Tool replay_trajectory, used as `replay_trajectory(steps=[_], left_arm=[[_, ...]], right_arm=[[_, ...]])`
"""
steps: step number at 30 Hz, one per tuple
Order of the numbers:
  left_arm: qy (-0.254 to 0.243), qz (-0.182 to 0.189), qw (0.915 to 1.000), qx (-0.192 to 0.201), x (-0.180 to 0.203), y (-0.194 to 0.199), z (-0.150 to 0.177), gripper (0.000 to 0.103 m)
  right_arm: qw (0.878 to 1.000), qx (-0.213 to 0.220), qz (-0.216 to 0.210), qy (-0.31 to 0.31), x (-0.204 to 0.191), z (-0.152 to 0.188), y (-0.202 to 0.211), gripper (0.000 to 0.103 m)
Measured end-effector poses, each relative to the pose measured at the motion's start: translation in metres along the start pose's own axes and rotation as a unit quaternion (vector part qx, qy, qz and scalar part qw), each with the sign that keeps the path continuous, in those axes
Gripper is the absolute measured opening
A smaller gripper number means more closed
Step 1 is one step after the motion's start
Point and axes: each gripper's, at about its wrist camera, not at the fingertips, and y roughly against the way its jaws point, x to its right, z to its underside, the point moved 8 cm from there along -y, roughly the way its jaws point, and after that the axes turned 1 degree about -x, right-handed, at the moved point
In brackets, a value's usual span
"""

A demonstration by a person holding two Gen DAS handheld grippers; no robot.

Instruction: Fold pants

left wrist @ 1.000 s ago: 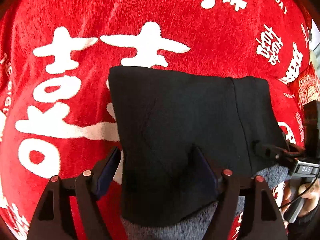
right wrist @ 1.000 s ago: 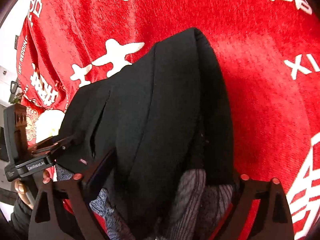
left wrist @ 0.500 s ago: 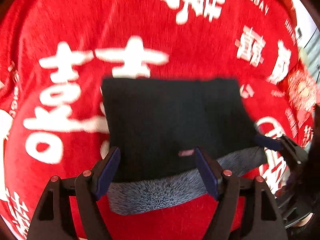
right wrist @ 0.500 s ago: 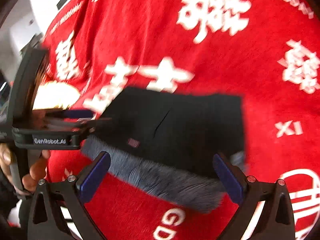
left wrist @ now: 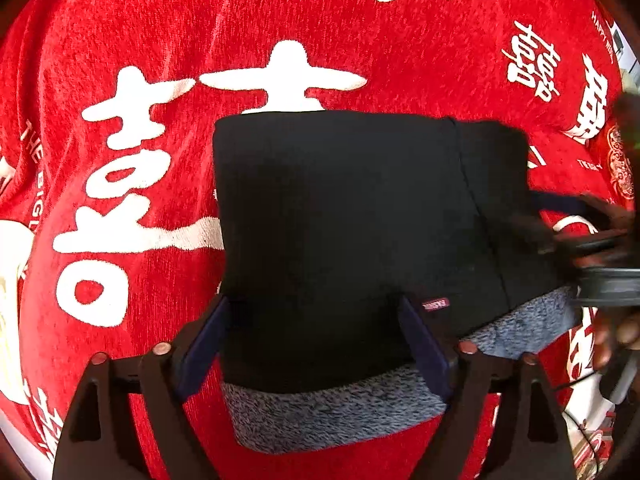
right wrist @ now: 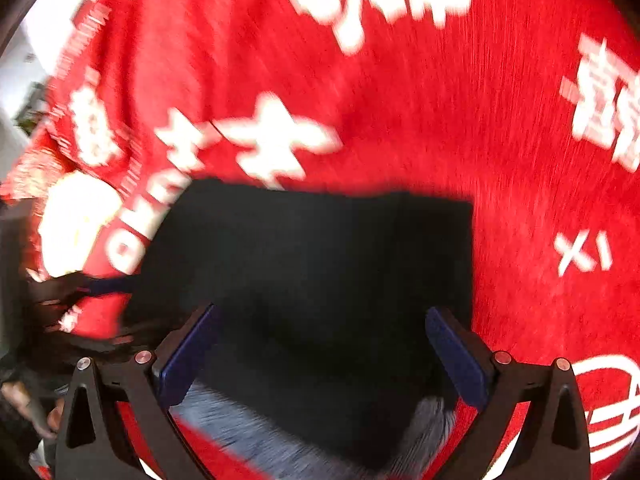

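Note:
The black pants [left wrist: 352, 216] lie folded into a compact rectangle on the red cloth [left wrist: 160, 40], with grey fleecy lining [left wrist: 332, 412] showing along the near edge. My left gripper [left wrist: 316, 344] is open, its fingers astride the near left part of the fold. My right gripper [right wrist: 324, 360] is open over the near right part of the pants [right wrist: 320, 264]; that view is blurred. In the left wrist view the right gripper [left wrist: 592, 236] shows at the pants' right edge. In the right wrist view the left gripper [right wrist: 80, 292] shows at the left edge.
The red plush cloth with large white characters [right wrist: 280, 144] covers the whole surface around the pants. A small pink label [left wrist: 436, 303] sits on the pants near my left gripper's right finger. A hand [left wrist: 616, 336] holds the right gripper's handle.
Both grippers have let go of the pants and opened. The lifted fold now lies flat. The right gripper is moving fast and swinging back over the pants.

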Motion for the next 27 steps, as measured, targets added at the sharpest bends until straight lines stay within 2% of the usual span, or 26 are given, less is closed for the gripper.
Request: replay_trajectory(steps=[2, 4, 8, 14, 19, 27], left_arm=[[0.012, 0.003, 0.9999, -0.004, -0.004, 0.005, 0.000, 0.089], [0.013, -0.008, 0.9998, 0.009, -0.007, 0.015, -0.001, 0.089], [0.022, -0.022, 0.9991, 0.027, -0.006, 0.035, 0.001, 0.089], [0.012, -0.048, 0.9978, 0.045, 0.006, 0.057, 0.017, 0.089], [0.003, -0.045, 0.9979, 0.047, 0.015, 0.064, 0.037, 0.090], [0.027, -0.032, 0.9974, 0.059, 0.011, 0.077, 0.054, 0.091]], right_arm=[[0.999, -0.010, 0.036, 0.012, 0.004, 0.006, -0.006, 0.103], [0.999, 0.006, 0.046, 0.007, 0.000, 0.008, 0.009, 0.103], [0.994, 0.031, 0.108, 0.015, -0.011, 0.027, 0.044, 0.103], [0.988, 0.039, 0.143, 0.032, -0.040, 0.054, 0.062, 0.103], [0.988, 0.042, 0.148, 0.029, -0.052, 0.069, 0.061, 0.103], [0.984, 0.055, 0.164, 0.030, -0.065, 0.083, 0.066, 0.103]])
